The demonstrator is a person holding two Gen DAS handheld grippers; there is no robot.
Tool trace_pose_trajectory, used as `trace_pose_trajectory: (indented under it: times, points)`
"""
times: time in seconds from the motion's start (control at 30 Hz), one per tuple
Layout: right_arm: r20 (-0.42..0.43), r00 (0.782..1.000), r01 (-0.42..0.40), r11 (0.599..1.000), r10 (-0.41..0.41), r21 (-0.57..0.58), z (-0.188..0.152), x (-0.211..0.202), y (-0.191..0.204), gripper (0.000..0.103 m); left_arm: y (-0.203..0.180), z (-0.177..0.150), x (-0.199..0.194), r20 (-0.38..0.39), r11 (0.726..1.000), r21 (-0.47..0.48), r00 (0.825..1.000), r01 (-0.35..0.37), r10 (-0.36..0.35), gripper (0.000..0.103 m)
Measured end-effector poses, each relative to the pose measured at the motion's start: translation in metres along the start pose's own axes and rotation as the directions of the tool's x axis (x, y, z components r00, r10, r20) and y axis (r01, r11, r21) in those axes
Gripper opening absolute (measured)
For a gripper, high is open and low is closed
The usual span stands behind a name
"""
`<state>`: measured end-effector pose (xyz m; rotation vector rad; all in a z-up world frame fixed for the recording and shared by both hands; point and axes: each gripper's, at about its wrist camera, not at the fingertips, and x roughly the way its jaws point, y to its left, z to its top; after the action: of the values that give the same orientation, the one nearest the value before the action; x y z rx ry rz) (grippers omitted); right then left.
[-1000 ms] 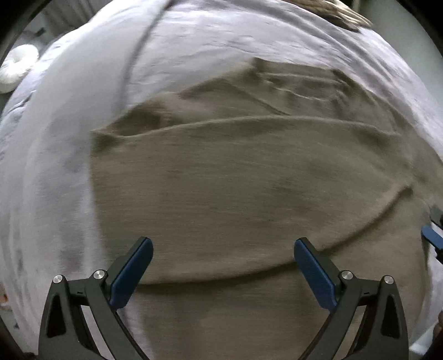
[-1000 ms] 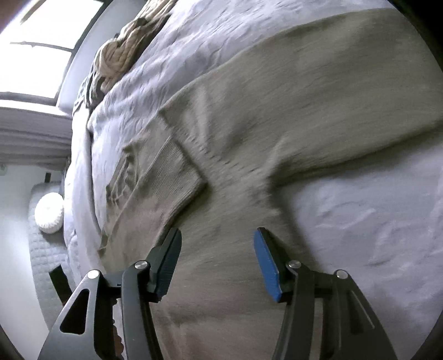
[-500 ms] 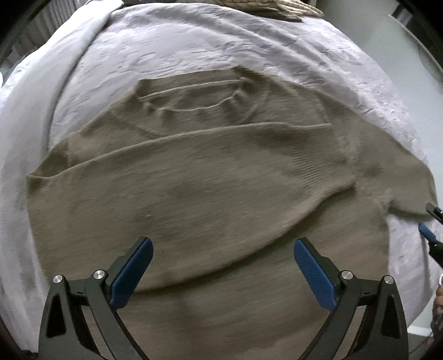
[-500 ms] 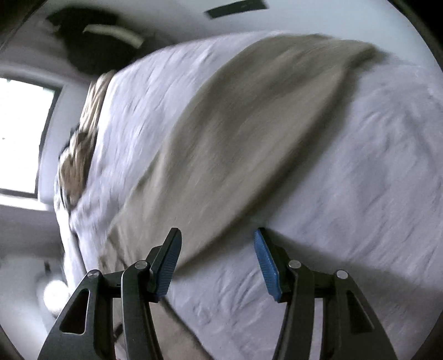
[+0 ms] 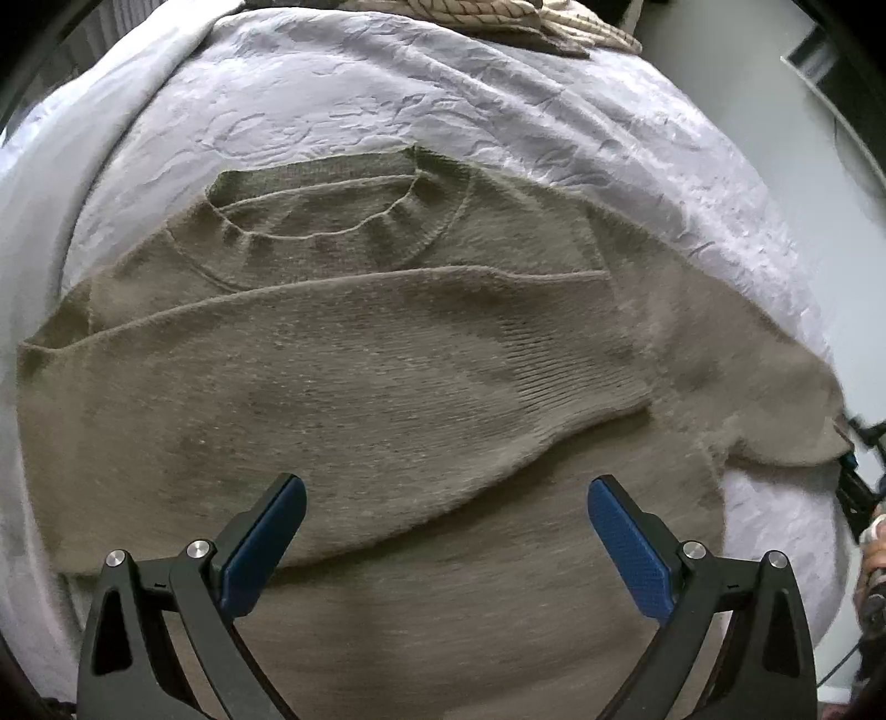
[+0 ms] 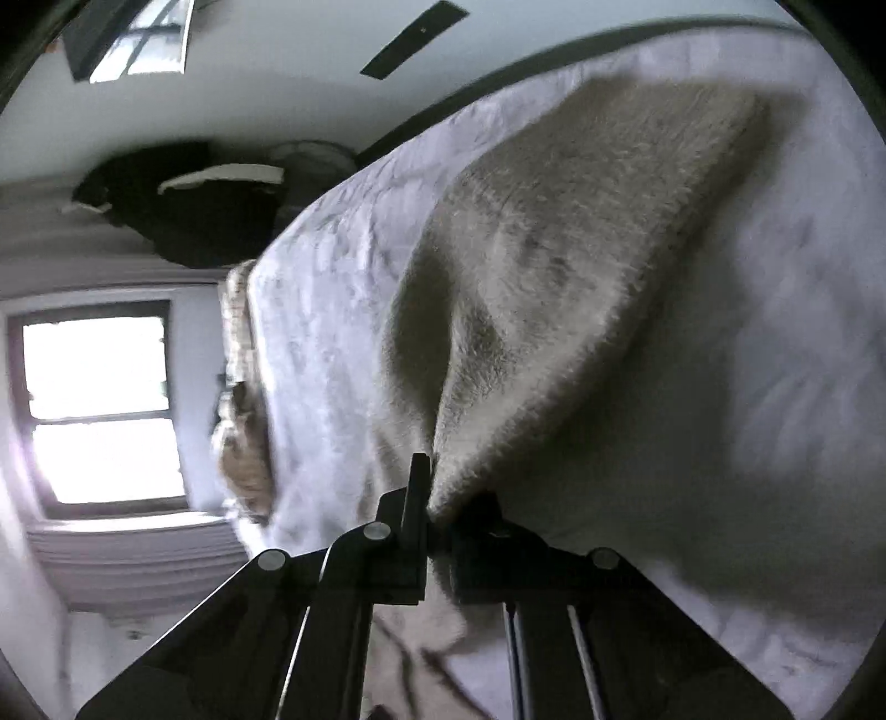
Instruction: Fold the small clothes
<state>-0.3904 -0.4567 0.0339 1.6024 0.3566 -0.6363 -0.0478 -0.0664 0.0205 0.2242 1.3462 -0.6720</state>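
A tan knitted sweater (image 5: 360, 376) lies flat on the pale quilted bed cover (image 5: 443, 99), neckline at the far side. One sleeve (image 5: 498, 354) is folded across its chest. My left gripper (image 5: 446, 484) hovers open above the lower body of the sweater, nothing between its blue pads. At the right edge of the left wrist view, my right gripper (image 5: 853, 459) sits at the end of the other sleeve. In the right wrist view, my right gripper (image 6: 429, 482) has its jaws closing tight, with that sleeve (image 6: 554, 288) pinched between them and stretching away over the bed cover (image 6: 747, 387).
A heap of patterned beige clothes (image 5: 498, 11) lies at the bed's far edge, the clothes (image 6: 243, 459) also showing beside the window (image 6: 99, 410). Grey floor (image 5: 775, 111) lies off the bed's right side. A person's hand (image 5: 872, 548) holds the right gripper.
My right gripper swung from over the sweater's body to the sleeve end and went from open to shut on it. My left gripper drew back, bringing the neckline into view.
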Motion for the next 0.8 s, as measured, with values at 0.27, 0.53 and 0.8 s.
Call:
trace_pose_trajectory:
  times: [0.27,0.53,0.8]
  points:
    - [-0.151,0.976,-0.183,0.965,0.156,-0.187,-0.032,0.027,0.073,0.006,0.013,0.007,0.000,0.019,0.998,-0.060,1.000,-0.014,0.015,0.102]
    - [-0.419,0.900,-0.324,0.820,0.115,-0.471,-0.144,0.108,0.180,0.006,0.057,0.006,-0.024,0.083,0.995,-0.099,0.996,-0.023,0.031,0.102]
    - [-0.553,0.794,-0.301,0.626,-0.253,-0.719,-0.305,0.203,0.183,0.010,0.115,-0.007,-0.028,0.079,0.977,-0.183,0.988,-0.113,0.129,0.102]
